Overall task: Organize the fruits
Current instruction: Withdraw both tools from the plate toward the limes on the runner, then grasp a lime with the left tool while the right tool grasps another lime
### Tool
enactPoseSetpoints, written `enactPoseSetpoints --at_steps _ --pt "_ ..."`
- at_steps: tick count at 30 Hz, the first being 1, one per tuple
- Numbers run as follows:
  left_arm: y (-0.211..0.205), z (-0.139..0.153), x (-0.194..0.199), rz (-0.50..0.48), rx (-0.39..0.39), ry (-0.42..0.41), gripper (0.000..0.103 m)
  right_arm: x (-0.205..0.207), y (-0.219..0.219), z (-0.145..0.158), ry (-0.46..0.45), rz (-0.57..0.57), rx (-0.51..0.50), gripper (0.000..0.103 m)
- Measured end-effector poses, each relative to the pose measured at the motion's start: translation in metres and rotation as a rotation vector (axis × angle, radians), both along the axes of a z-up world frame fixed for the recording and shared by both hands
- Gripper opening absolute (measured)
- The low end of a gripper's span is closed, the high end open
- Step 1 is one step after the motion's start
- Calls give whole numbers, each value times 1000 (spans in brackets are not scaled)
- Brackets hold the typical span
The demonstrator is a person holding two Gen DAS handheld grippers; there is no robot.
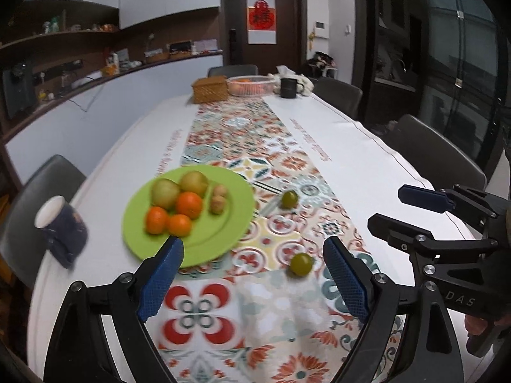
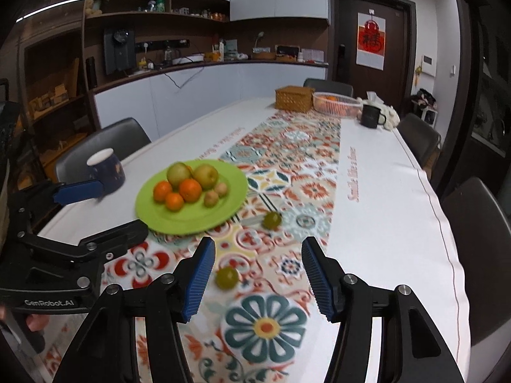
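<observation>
A green plate [image 1: 223, 223] [image 2: 223, 210] on the patterned runner holds three oranges [image 1: 188, 205] [image 2: 190, 190], two pears [image 1: 164, 193] [image 2: 206, 175] and two small brown nuts [image 1: 217, 204] [image 2: 211, 198]. Two small green fruits lie loose on the runner: a near one [image 1: 301, 264] [image 2: 227, 277] and a far one [image 1: 289, 199] [image 2: 272, 220]. My left gripper [image 1: 254, 255] is open and empty, with the near green fruit between its fingers, toward the right one. My right gripper [image 2: 258, 255] is open and empty above the same fruit. Each gripper shows in the other's view [image 1: 415, 210] [image 2: 95, 204].
A dark blue mug [image 1: 60, 229] [image 2: 107, 172] stands left of the plate near the table's edge. At the far end are a wicker box [image 1: 210, 89] [image 2: 293, 97], a white basket of oranges [image 1: 250, 84] [image 2: 337, 102] and a black mug [image 1: 289, 87] [image 2: 370, 116]. Chairs surround the table.
</observation>
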State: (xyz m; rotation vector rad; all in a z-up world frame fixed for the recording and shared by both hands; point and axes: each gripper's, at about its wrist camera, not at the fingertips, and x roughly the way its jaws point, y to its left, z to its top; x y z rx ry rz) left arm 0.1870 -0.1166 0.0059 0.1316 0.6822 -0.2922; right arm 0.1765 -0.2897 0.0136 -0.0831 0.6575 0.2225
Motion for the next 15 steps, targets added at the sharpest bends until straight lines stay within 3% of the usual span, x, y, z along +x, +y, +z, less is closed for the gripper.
enactPoseSetpoints --at_steps 8,15 --pt "-26 -44 20 -47 -21 124 87 7 -24 -32 61 -46 -8 57" --pt "-41 -78 43 -71 -38 234 64 18 -33 -59 126 -70 -9 57"
